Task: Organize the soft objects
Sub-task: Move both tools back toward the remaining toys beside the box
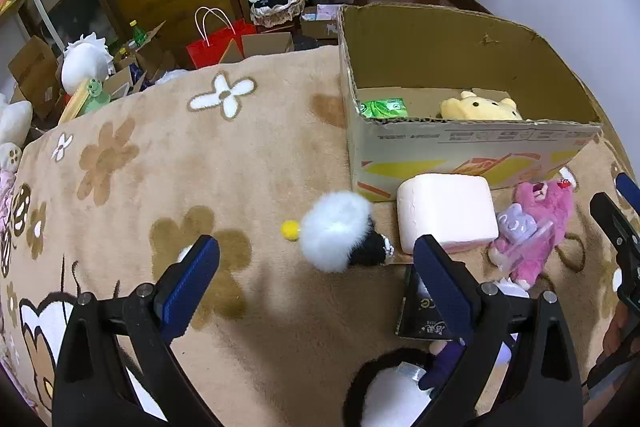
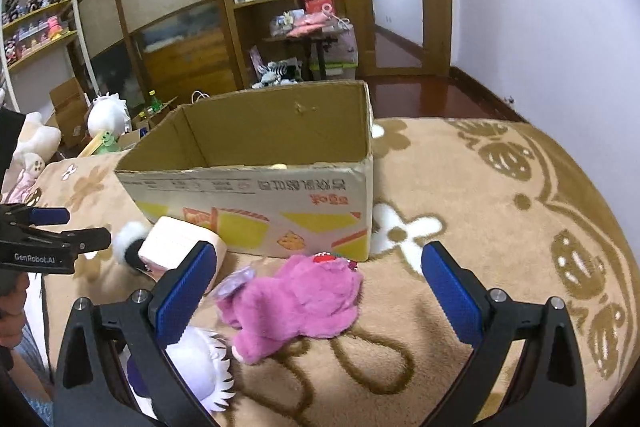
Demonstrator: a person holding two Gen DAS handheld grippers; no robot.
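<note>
A white fluffy toy (image 1: 335, 235) with a black part and a yellow pompom (image 1: 289, 229) lies on the beige blanket (image 1: 248, 155), just ahead of my open, empty left gripper (image 1: 316, 267). A pale pink soft block (image 1: 447, 213) lies beside it, against the cardboard box (image 1: 472, 147). The box holds a yellow bear plush (image 1: 480, 106) and a green pack (image 1: 383, 107). A pink plush (image 2: 304, 303) lies between the fingers of my open, empty right gripper (image 2: 320, 275), in front of the box (image 2: 256, 203). The pink plush also shows in the left wrist view (image 1: 536, 227).
A white-haired doll (image 2: 200, 363) lies under my right gripper's left finger. A black packet (image 1: 424, 315) lies by my left gripper's right finger. Beyond the blanket's far edge are a red bag (image 1: 216, 45), boxes, a white plush (image 1: 86, 61) and shelves.
</note>
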